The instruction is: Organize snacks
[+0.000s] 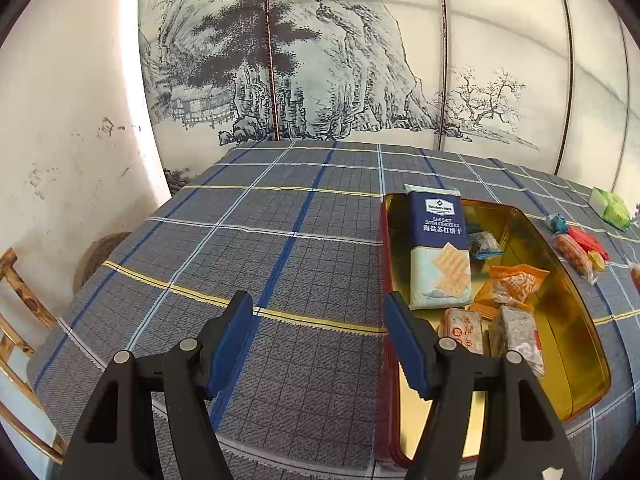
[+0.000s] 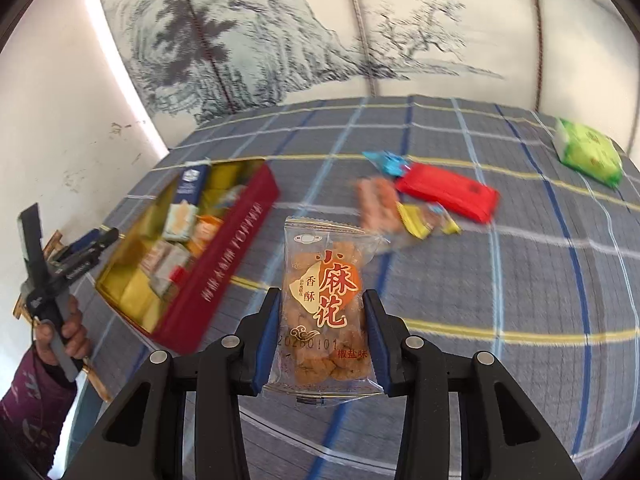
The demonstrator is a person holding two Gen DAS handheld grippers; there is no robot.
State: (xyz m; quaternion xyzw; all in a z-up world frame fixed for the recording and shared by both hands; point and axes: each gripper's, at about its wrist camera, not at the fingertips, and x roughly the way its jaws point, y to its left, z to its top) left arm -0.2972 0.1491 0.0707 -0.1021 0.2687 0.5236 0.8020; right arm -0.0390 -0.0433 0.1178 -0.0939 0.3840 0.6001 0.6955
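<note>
A red tin (image 1: 385,248) with a gold inside lies open on the checked cloth. It holds a blue soda cracker pack (image 1: 438,248), an orange packet (image 1: 516,280) and several small wrapped snacks. My left gripper (image 1: 318,308) hangs open over the cloth, just left of the tin's near end, with nothing between its pads. My right gripper (image 2: 322,298) is shut on a clear packet of fried dough twists (image 2: 326,312), held upright above the cloth to the right of the tin (image 2: 224,264). The left gripper (image 2: 92,240) also shows beside the tin's far side, held by a hand (image 2: 64,332).
Loose snacks lie right of the tin: a red packet (image 2: 448,190), a blue-wrapped sweet (image 2: 386,160), a yellow-ended pack (image 2: 424,216) and a green packet (image 2: 588,152) at the far right. A bamboo chair (image 1: 16,304) stands off the table's left edge. A painted screen (image 1: 320,60) backs the table.
</note>
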